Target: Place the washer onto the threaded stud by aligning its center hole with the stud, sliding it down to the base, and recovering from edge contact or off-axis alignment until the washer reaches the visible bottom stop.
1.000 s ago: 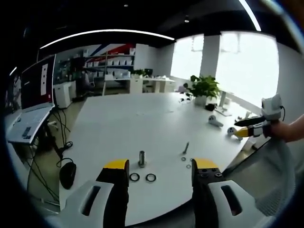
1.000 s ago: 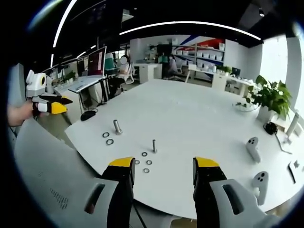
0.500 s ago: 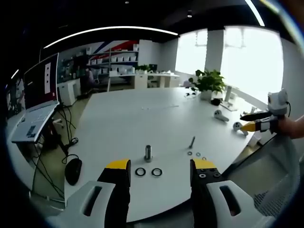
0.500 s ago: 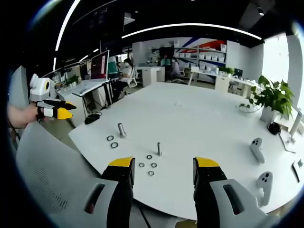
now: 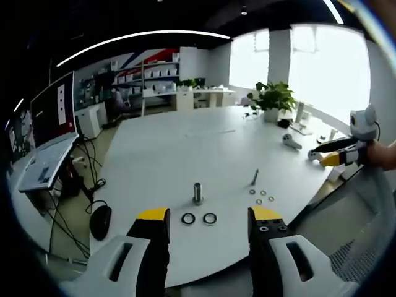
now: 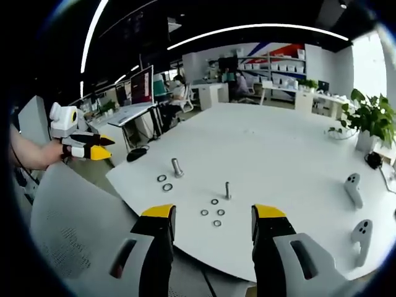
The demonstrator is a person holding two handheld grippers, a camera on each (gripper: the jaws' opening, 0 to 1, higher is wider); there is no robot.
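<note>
Currently, the left gripper (image 5: 205, 226) hangs off the near edge of the white counter (image 5: 179, 148), jaws spread apart and holding nothing. Just past its yellow tips lie two large washers (image 5: 198, 218) side by side, flat on the counter and not touching. Directly behind them stands the thick stud (image 5: 197, 192), upright, bare of any washer. To the right of it a thin bolt (image 5: 254, 177) stands tilted in this view, with three small washers (image 5: 262, 196) scattered at its foot. At the right edge, a hand holds the right gripper (image 5: 337, 154) out beside the counter; its yellow-tipped jaws look close together there, but the gap cannot be judged from that side.

From the right gripper view, that gripper (image 6: 213, 226) is released, jaws wide and empty, hovering short of the counter (image 6: 278, 148) edge. The small washers (image 6: 213, 211) lie just ahead of it, loosely grouped, with the thin bolt (image 6: 228, 190) upright just behind them. Farther left, the thick stud (image 6: 176, 167) stands with the two large washers (image 6: 164, 182) flat beside it, apart from it. The left gripper (image 6: 93, 147) is held out at the far left, off the counter.

Other items: a plant (image 5: 275, 96), a laptop (image 5: 43, 167) on a side stand, and two white controllers (image 6: 357, 210) near the right edge.
</note>
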